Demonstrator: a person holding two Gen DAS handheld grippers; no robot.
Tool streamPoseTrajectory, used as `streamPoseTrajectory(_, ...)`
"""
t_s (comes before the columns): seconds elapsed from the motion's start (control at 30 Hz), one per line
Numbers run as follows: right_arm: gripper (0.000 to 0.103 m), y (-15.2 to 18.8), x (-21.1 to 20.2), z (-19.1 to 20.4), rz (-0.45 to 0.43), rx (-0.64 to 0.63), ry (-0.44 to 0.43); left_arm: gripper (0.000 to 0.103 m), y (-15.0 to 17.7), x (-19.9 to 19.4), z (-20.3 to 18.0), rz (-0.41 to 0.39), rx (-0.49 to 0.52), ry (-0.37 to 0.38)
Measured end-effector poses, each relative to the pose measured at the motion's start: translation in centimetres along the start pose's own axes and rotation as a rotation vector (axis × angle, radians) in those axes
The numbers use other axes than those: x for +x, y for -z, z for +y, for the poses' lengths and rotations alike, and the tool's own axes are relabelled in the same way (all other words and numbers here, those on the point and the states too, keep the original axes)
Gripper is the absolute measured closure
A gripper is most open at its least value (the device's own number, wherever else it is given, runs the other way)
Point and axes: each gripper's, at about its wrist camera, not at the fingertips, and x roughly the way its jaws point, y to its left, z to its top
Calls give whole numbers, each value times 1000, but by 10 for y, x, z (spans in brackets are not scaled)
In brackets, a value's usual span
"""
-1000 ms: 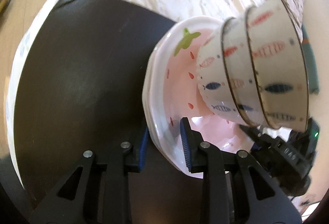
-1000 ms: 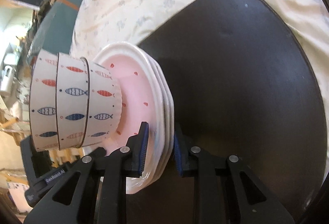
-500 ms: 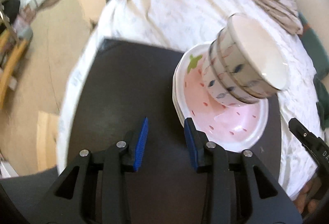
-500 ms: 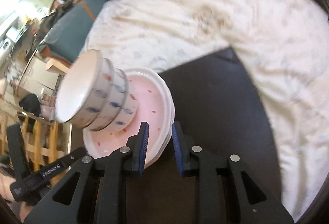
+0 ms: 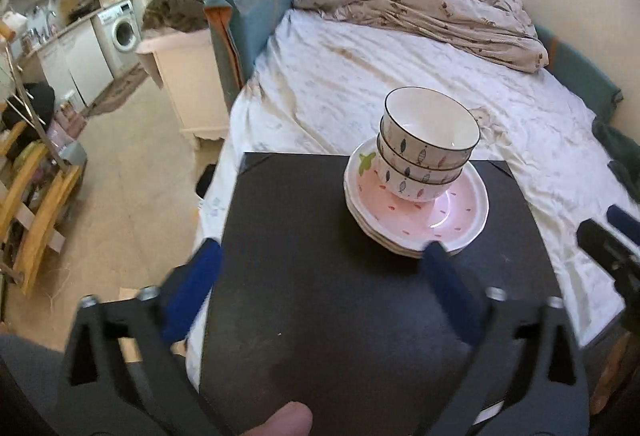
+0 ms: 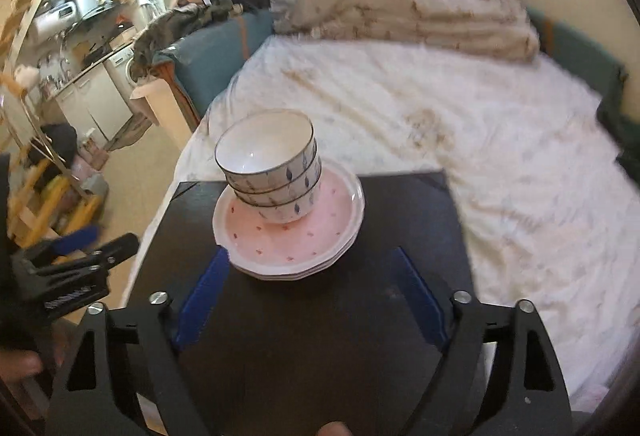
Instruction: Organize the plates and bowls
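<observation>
Pink strawberry-print plates (image 5: 416,213) sit stacked on the black desk (image 5: 320,296), with three nested fish-pattern bowls (image 5: 424,155) standing on the top plate, toward its 11 o'clock side in the left wrist view. The stack rests near the desk's far edge, close to the bed (image 5: 400,75).

The likely risk from here is a knock: the bowl tower is tall and sits off-centre on the plates, so a gripper finger brushing the rim on another approach could tip the bowls or slide the whole pile toward the bed. The glazed ceramic would probably give little friction.

The left gripper (image 5: 320,284) is spread wide and holds nothing; the stack lies ahead of it at about 1 o'clock, apart from the fingers, though the right blue pad overlaps the plate rim in the view. The right gripper (image 6: 312,296) is likewise wide open and empty, with the stack at about 11 o'clock, just beyond its fingertips.
</observation>
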Motion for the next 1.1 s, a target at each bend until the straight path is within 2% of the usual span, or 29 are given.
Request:
streamPoseTrajectory(0.03,0,2,-4,1,-23,-7,4,0,3,0,-2,-2,10,-7)
streamPoseTrajectory(0.1,0,9,-13,1,-65,-9,2,0,7,-4,-4,-13,21,0)
streamPoseTrajectory(0.17,0,13,-12,2,-69,-5,9,0,9,-9,-6,-32,24,14)
streamPoseTrajectory(0.27,0,18,-8,6,-72,-16,33,0,8,-9,-8,-40,20,-5)
streamPoseTrajectory(0.4,0,21,-1,10,-52,-35,49,0,6,-6,-7,-48,-9,7)
streamPoseTrajectory(0.6,0,20,9,10,-35,-31,63,0,8,0,-14,-36,8,12)
streamPoseTrajectory(1.1,0,22,7,2,-32,-2,61,0,9,3,-13,-15,-13,22)
